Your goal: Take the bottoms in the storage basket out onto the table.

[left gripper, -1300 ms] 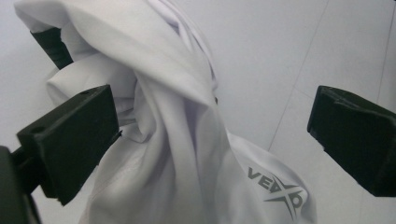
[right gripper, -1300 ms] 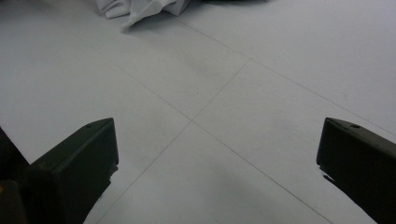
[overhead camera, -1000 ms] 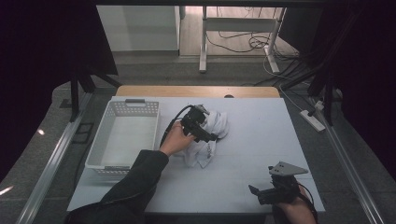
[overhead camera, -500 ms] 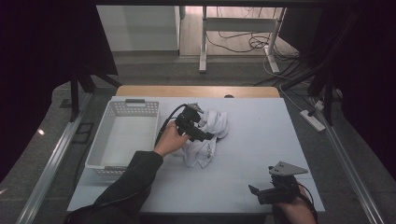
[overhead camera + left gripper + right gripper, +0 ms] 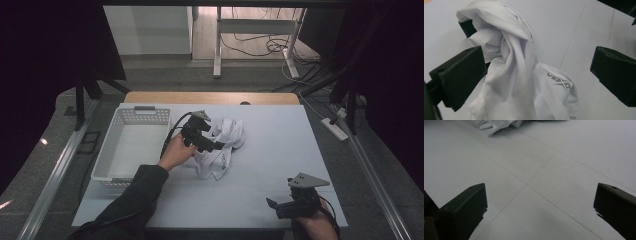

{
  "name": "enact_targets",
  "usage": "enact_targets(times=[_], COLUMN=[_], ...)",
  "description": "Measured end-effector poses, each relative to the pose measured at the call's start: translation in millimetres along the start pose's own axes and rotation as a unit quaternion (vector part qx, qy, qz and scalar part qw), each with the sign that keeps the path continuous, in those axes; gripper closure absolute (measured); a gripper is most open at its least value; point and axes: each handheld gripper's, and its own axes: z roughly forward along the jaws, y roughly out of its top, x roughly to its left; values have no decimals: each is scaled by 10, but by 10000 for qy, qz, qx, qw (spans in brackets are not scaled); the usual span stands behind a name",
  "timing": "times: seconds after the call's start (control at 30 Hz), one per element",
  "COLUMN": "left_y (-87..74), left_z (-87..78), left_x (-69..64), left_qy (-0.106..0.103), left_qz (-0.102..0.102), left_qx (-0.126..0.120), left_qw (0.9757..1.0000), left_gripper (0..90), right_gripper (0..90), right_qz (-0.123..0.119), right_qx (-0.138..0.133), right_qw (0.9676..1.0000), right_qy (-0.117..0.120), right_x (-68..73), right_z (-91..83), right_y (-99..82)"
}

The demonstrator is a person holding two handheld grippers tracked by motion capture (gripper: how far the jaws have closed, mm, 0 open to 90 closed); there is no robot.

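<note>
Left gripper point(image 5: 216, 146) gapes wide around the bunched white shirt point(image 5: 516, 75).

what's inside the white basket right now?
Nothing visible inside the white basket: its floor looks bare in the high view. The strip behind its near wall is hidden. The white garment lies on the table beside it, at the left claw.
</note>
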Motion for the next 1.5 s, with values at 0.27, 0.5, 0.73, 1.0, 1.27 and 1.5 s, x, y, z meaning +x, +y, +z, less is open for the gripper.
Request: enact_targets(times=[0.27, 0.5, 0.73, 1.0, 1.27, 1.5], left_y=[-95, -99, -134, -156, -191, -232], left_z=[-79, -158, -194, -218, -279, -337], left_x=[16, -7, -33, -79, -82, -73], left_qy=[-45, -98, -98, -73, -95, -122], left_qz=[-79, -100, -52, 22, -34, -138], left_qx=[-191, -309, -281, -326, -419, -511], left_qw=[9998, 9994, 9995, 9994, 9991, 9985], left_gripper=[0, 0, 0, 0, 0, 0], right_gripper=[0, 0, 0, 0, 0, 0], right_qz=[-23, -24, -11, -37, -94, 45], right_qx=[22, 19, -11, 29, 75, 2], right_qw=[10000, 10000, 10000, 10000, 9999, 10000], right_qy=[3, 3, 14, -19, -88, -79], right_x=[2, 2, 0, 11, 29, 4], right_z=[2, 2, -3, 5, 8, -6], right_y=[1, 1, 0, 5, 11, 9])
